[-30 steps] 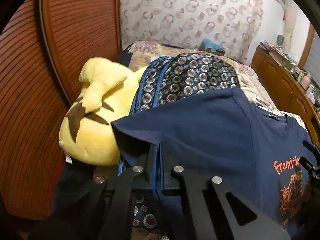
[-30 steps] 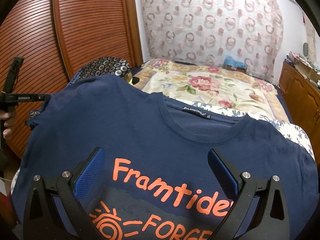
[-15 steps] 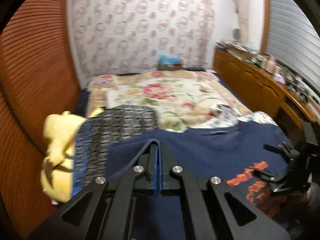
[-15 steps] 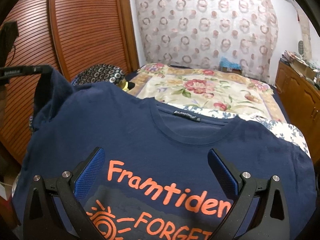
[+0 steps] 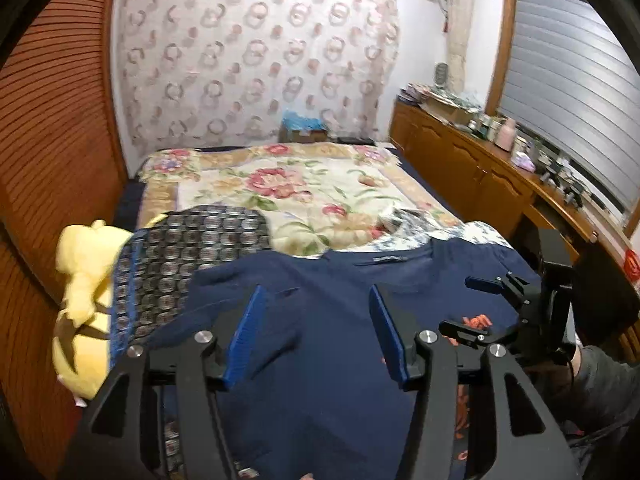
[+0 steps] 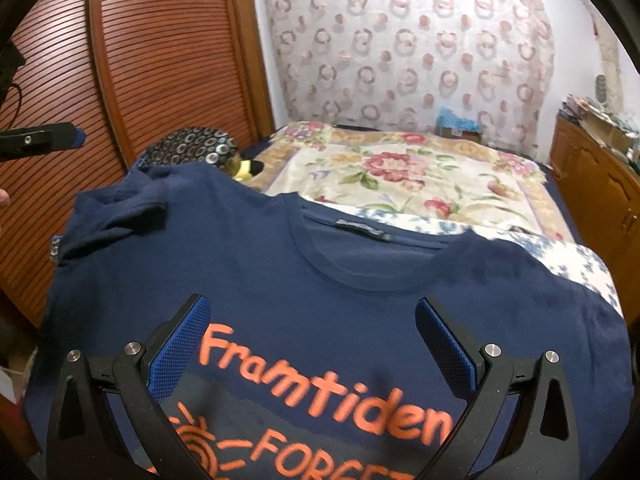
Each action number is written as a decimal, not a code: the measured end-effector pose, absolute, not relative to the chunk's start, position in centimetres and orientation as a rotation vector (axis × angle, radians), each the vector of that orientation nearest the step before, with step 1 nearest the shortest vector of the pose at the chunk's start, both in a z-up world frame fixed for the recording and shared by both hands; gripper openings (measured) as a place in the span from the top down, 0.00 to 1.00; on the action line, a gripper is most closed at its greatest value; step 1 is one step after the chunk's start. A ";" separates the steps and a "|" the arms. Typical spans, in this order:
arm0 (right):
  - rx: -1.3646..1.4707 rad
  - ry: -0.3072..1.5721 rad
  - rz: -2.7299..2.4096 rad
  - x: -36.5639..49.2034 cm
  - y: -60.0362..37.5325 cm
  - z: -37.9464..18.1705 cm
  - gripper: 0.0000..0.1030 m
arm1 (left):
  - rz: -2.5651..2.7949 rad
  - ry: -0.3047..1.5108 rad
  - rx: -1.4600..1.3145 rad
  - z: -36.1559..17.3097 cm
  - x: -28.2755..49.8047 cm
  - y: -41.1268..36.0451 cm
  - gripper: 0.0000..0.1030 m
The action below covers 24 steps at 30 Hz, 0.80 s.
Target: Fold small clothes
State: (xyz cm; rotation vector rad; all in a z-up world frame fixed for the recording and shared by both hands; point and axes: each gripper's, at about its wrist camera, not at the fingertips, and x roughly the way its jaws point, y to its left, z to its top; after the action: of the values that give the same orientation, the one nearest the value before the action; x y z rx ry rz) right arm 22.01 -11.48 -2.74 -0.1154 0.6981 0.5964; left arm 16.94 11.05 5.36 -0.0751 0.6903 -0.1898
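A navy T-shirt (image 6: 320, 288) with orange print lies face up on the near end of the bed; it also shows in the left wrist view (image 5: 328, 320). Its left sleeve (image 6: 120, 208) lies folded in over the shoulder, rumpled. My left gripper (image 5: 316, 332) is open and empty above the shirt's left side. My right gripper (image 6: 312, 344) is open and empty, hovering over the orange lettering (image 6: 320, 376). The right gripper also shows in the left wrist view (image 5: 472, 304), at the shirt's right edge.
A yellow plush toy (image 5: 84, 308) and a patterned blue cushion (image 5: 192, 248) lie at the bed's left edge by the wooden slatted wardrobe (image 6: 160, 60). A floral quilt (image 5: 300, 192) covers the far bed. A wooden sideboard (image 5: 500, 184) with clutter runs along the right.
My left gripper, which was shut on the left sleeve and carried it inward over the shirt, has opened and let it go. The sleeve now lies folded in. The right gripper stayed open.
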 end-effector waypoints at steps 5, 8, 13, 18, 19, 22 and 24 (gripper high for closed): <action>-0.134 0.709 0.712 22.9 -8.1 -2.1 0.09 | -0.078 0.684 -0.077 4.3 15.3 14.4 0.47; -0.144 0.698 0.787 23.3 -5.5 -1.2 0.18 | -0.036 0.691 -0.102 3.3 14.5 16.4 0.47; -0.171 0.675 0.903 24.0 -0.3 0.7 0.27 | 0.055 0.696 -0.132 1.6 12.7 19.6 0.47; -0.201 0.693 1.047 23.3 5.7 1.2 0.31 | 0.104 0.689 -0.172 0.5 10.7 22.1 0.47; -0.209 0.701 1.067 23.2 6.6 1.1 0.32 | 0.109 0.689 -0.177 0.3 10.5 22.5 0.47; -0.243 0.730 1.137 22.8 10.1 0.5 0.34 | 0.126 0.687 -0.196 0.0 9.6 23.4 0.47; -0.272 0.746 1.166 22.7 12.3 0.3 0.34 | 0.133 0.689 -0.208 -0.4 9.1 23.9 0.47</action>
State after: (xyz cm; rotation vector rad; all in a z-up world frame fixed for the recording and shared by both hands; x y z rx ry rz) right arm 22.74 12.28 0.26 -0.2724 0.7461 1.1656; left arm 9.14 23.94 -0.37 -0.2077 0.6887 0.1327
